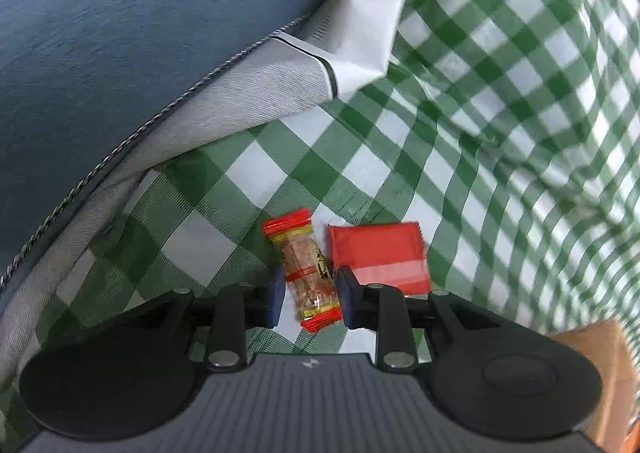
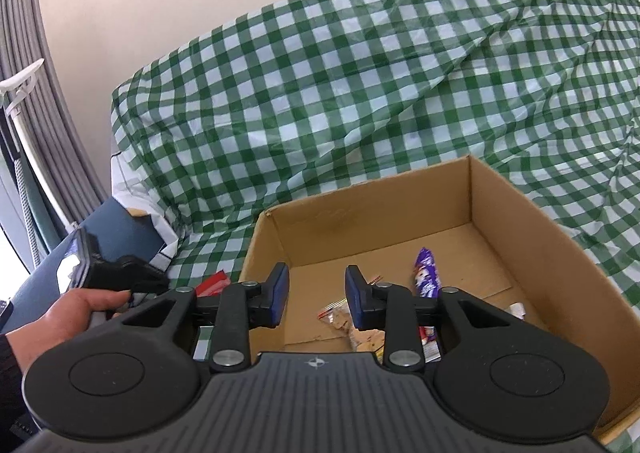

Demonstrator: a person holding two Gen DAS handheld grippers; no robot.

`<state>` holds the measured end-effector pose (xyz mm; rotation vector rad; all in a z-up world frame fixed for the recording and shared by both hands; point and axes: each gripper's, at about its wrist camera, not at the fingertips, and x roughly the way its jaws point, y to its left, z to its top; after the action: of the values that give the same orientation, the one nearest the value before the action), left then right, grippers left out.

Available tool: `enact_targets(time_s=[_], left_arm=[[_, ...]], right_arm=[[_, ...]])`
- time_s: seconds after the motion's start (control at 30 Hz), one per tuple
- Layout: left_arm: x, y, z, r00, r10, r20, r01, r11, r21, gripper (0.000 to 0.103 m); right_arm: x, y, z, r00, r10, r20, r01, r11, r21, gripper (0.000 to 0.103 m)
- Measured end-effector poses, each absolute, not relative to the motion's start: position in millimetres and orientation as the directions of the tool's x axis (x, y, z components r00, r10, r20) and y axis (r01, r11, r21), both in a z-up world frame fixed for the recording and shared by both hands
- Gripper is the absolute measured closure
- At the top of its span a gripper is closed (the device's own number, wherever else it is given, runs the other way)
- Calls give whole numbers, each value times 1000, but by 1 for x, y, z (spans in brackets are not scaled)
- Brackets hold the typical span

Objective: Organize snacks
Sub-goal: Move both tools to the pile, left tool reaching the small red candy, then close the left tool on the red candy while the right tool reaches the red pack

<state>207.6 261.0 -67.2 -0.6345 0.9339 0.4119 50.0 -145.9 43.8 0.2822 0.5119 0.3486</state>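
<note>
The left gripper straddled a clear, red-ended snack bar lying on the green checked cloth, jaws apart; a red packet lay just beside it. The right gripper, fingers apart and empty, hung over the cardboard box holding a purple wrapper.

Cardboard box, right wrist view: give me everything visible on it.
The cardboard box is plain brown corrugated card, open-topped, upright on the green checked cloth. Its floor shows scuffs and holds a few snacks: a purple wrapper toward the right, clear red-edged packets near the front. The right gripper hovers open over its near edge, holding nothing. The near wall is hidden.
</note>
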Motion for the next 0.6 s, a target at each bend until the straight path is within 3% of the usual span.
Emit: enact_targets(time_s=[0.17,0.5,0.6], left_arm=[[210,260,-64,512,92,-854,-565,785,-254,83],[199,278,-59,419,117,-901,-547,824,-147,80],[198,277,-59,419,117,-901,-537,832,-142,80]], right_arm=[[52,-133,42,805,407,-432,-283,903,322,68],[47,-91,47,758,505,-414,-439,863,250,66],[61,-69,53,723,540,-431,-457,841,289,63]])
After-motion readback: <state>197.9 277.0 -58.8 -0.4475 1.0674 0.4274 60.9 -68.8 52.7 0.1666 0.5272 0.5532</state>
